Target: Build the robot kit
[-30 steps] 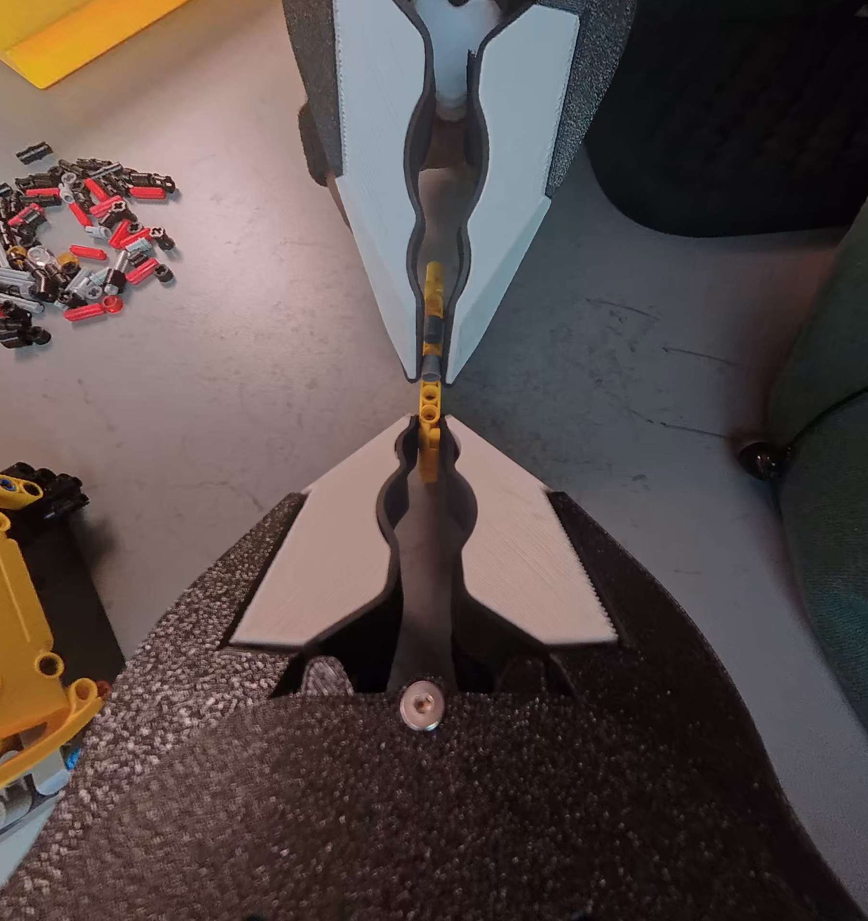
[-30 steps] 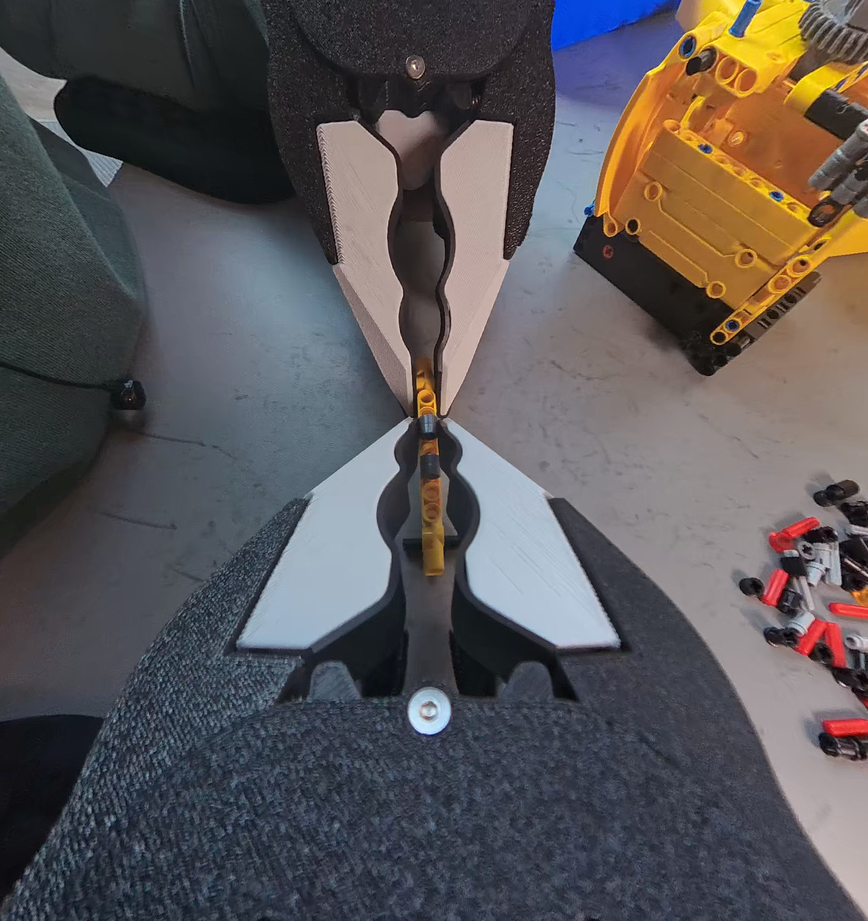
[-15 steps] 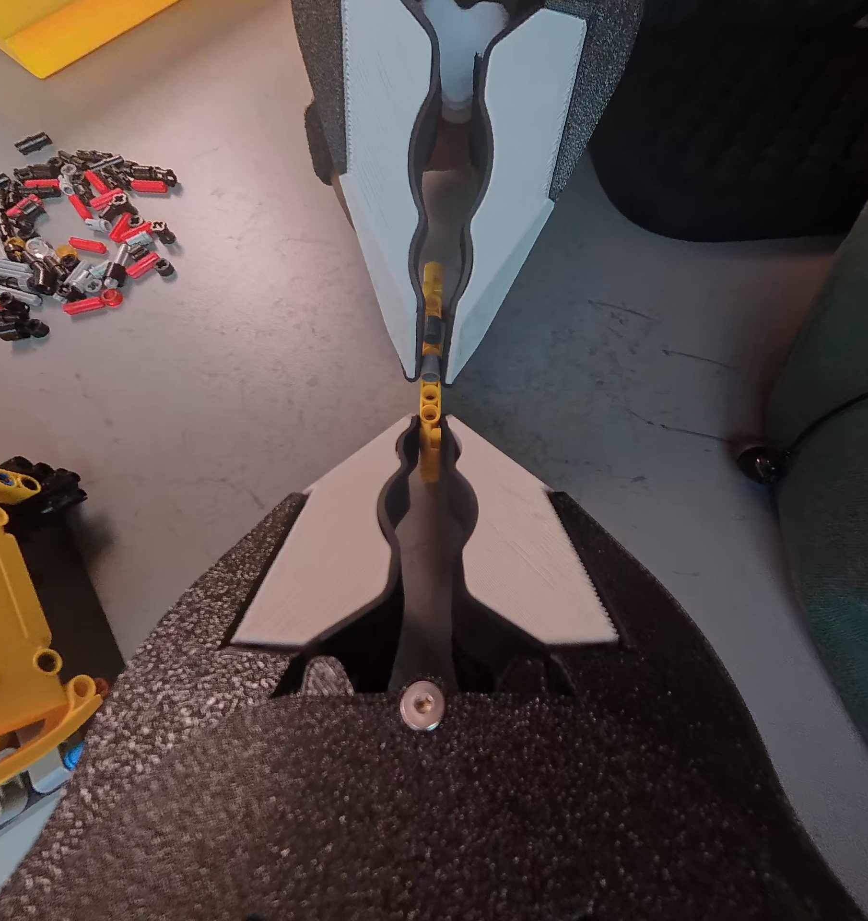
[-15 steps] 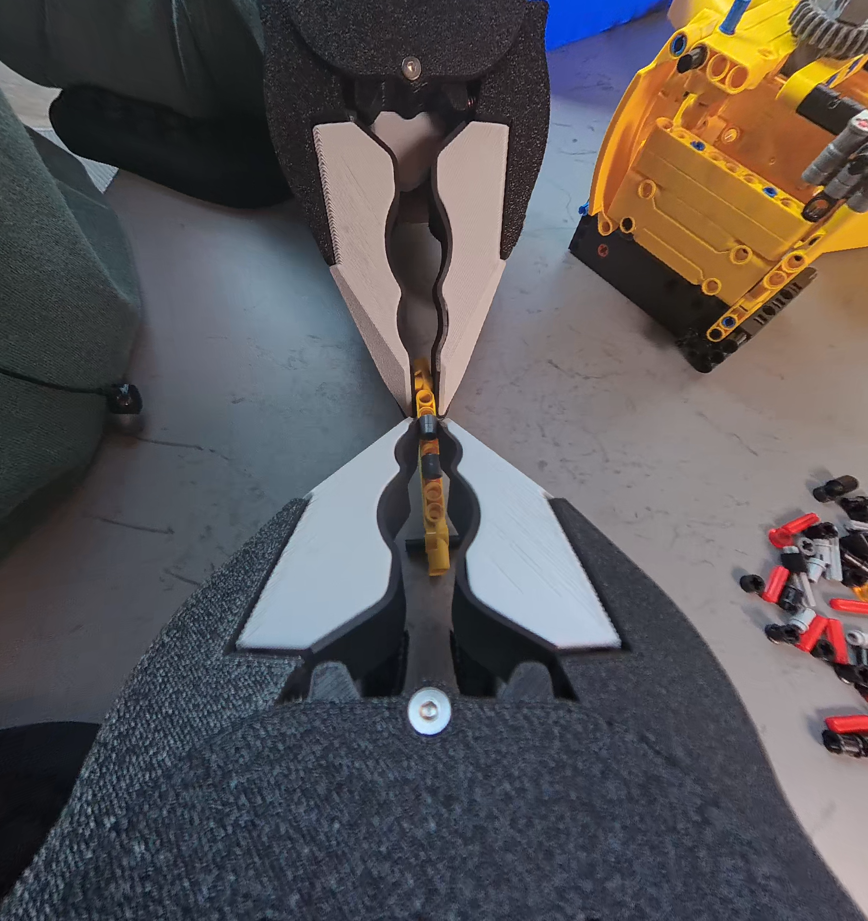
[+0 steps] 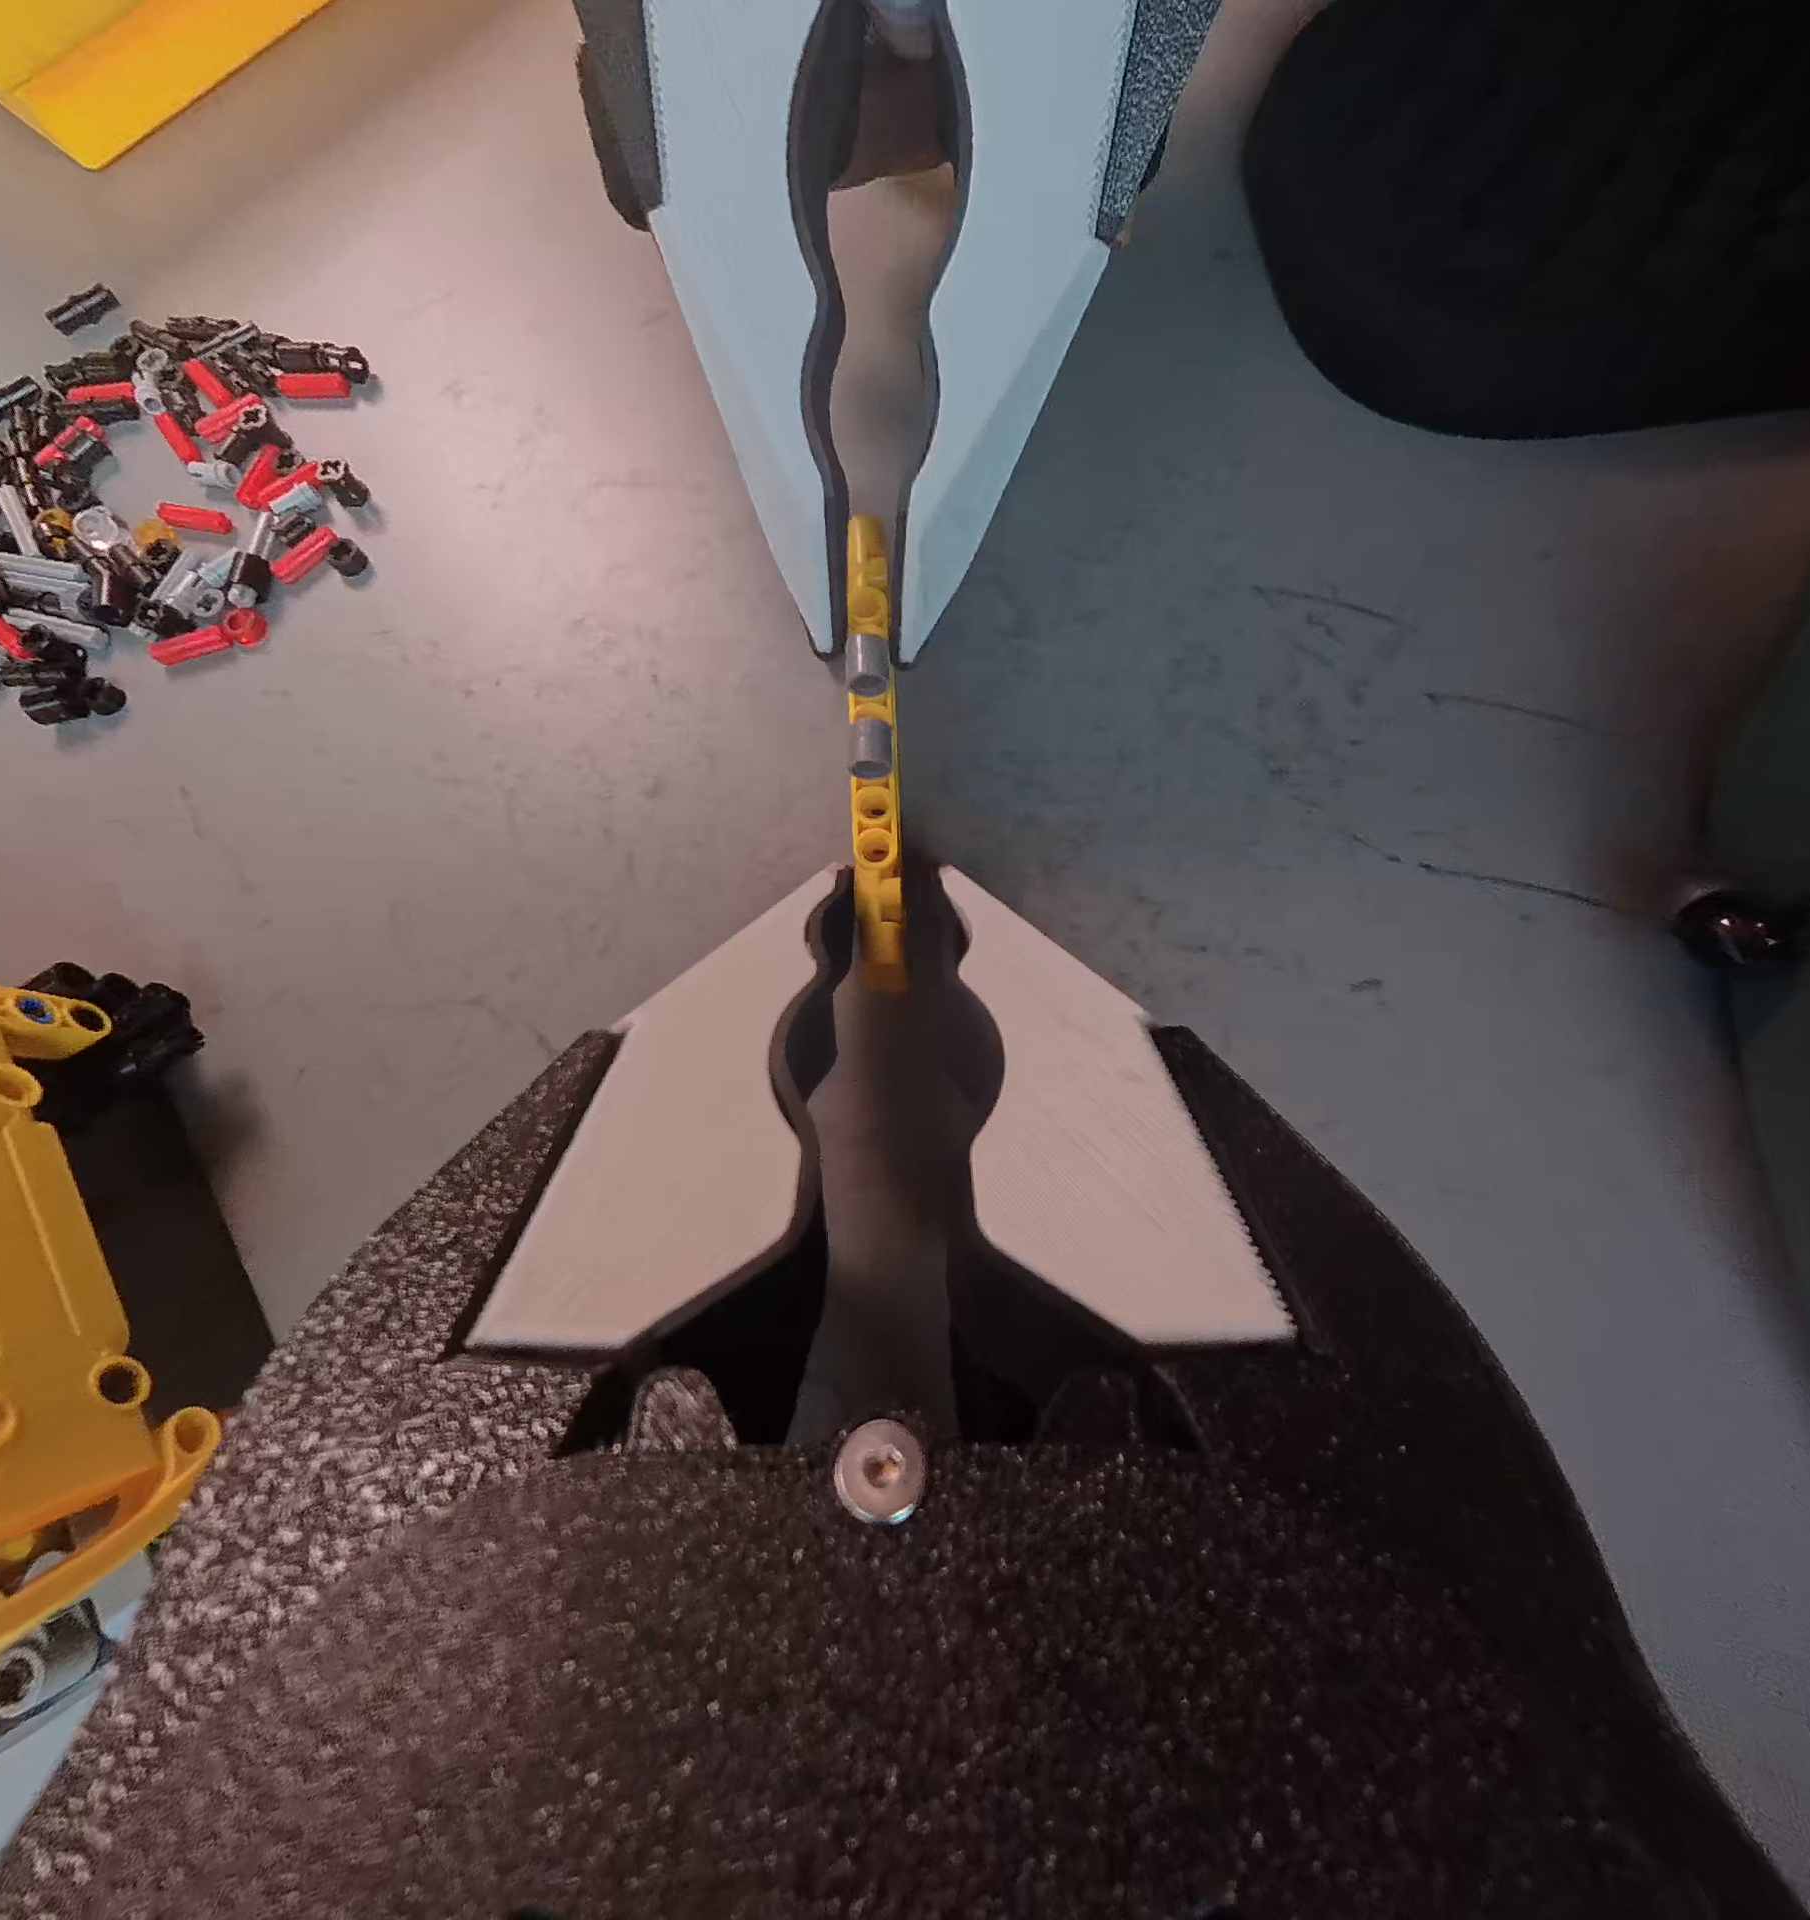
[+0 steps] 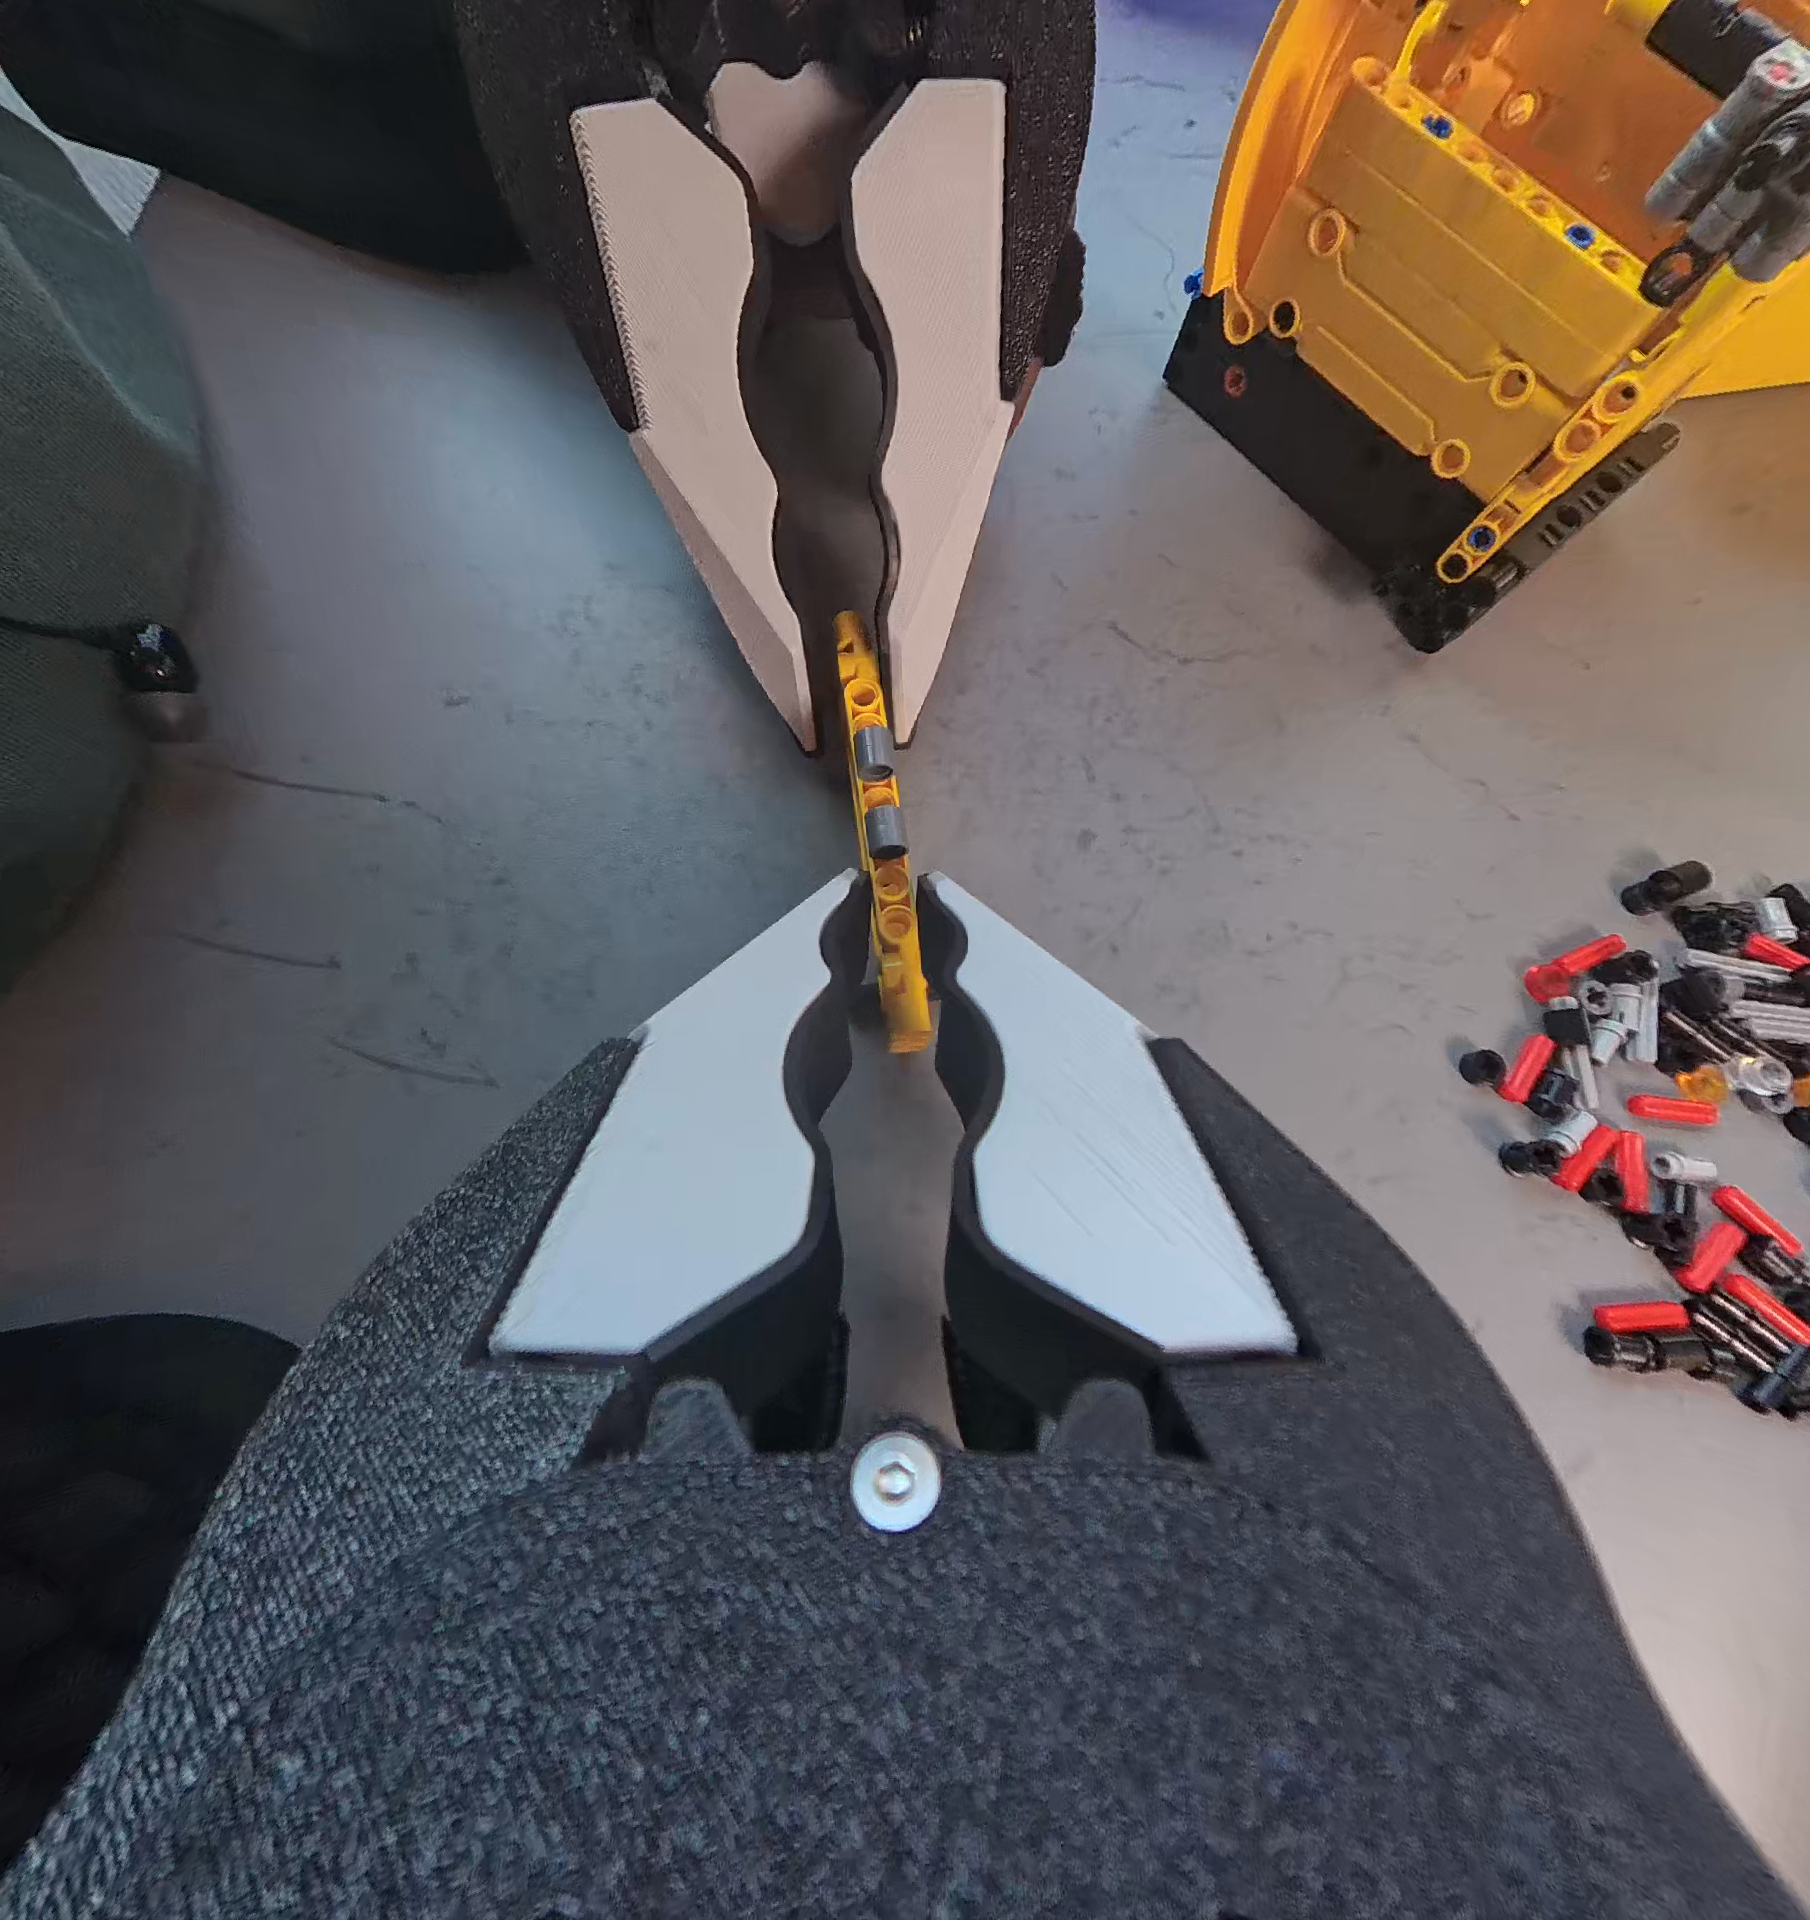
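yellow beam [image 5: 873, 821] w/ two grey bushes [image 5: 870, 750], pinched at both ends, held in the air above the floor.

left gripper [image 5: 877, 904] closed tight on the near end of the beam; right gripper [image 6: 893, 914] closed on the opp end, tips facing each other, a short stretch of beam w/ the bushes bare between them. beam looks one piece, though it sits slightly skewed in the right wrist view. outward: grey concrete floor [image 5: 568, 790] below; pile of small red/black/grey pins [image 6: 1711, 1132] well apart to one side; big yellow brick model [image 6: 1483, 270] near it; green cushion [image 6: 39, 520] and a dark padded thing [image 5: 1566, 208] on the other side. nothing touches the beam but the grippers.
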`<state>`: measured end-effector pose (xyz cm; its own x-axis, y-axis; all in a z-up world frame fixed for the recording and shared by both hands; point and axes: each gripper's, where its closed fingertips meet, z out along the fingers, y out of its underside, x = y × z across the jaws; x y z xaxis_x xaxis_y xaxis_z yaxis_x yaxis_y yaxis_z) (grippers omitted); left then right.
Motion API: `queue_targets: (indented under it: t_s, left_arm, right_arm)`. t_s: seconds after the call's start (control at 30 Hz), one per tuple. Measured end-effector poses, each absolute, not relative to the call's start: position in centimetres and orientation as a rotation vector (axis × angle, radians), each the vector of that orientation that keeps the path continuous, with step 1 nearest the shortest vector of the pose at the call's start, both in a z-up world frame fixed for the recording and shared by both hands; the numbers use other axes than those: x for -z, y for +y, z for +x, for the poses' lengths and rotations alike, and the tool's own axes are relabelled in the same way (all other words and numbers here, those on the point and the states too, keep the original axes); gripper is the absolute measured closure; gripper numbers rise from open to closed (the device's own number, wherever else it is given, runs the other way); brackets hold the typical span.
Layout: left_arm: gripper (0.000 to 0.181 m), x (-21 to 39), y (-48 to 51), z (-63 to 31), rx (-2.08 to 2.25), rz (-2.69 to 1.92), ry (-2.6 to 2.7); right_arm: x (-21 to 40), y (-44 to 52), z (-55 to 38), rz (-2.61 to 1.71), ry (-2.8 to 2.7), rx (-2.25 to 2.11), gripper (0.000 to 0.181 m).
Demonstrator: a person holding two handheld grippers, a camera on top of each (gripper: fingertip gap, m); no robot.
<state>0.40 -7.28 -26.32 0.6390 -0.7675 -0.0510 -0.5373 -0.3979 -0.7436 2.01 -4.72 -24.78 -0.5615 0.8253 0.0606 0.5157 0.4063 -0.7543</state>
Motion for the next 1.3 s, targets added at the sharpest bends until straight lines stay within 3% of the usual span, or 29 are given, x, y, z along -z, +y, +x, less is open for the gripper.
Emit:
queue_targets:
  t_s: [0.47,0.8,0.97,1.3]
  left_arm:
    - [0.171,25.6,-7.0,-0.1,0.404,-2.081,0.962]
    - [0.158,22.5,-6.8,-0.7,0.555,-1.958,0.814]
    - [0.151,19.4,-5.5,-2.2,0.579,-1.825,0.619]
    - [0.149,17.3,-3.8,-5.2,0.45,-1.7,0.439]
  right_arm:
    - [24.9,-3.9,2.2,-1.174,-2.213,-0.993,0.16]
    - [21.5,-1.3,0.8,-1.292,-1.822,-1.194,0.122]
    - [17.9,1.8,0.8,-1.281,-1.464,-1.219,0.113]
    - [16.1,4.3,1.5,-1.208,-1.23,-1.117,0.122]
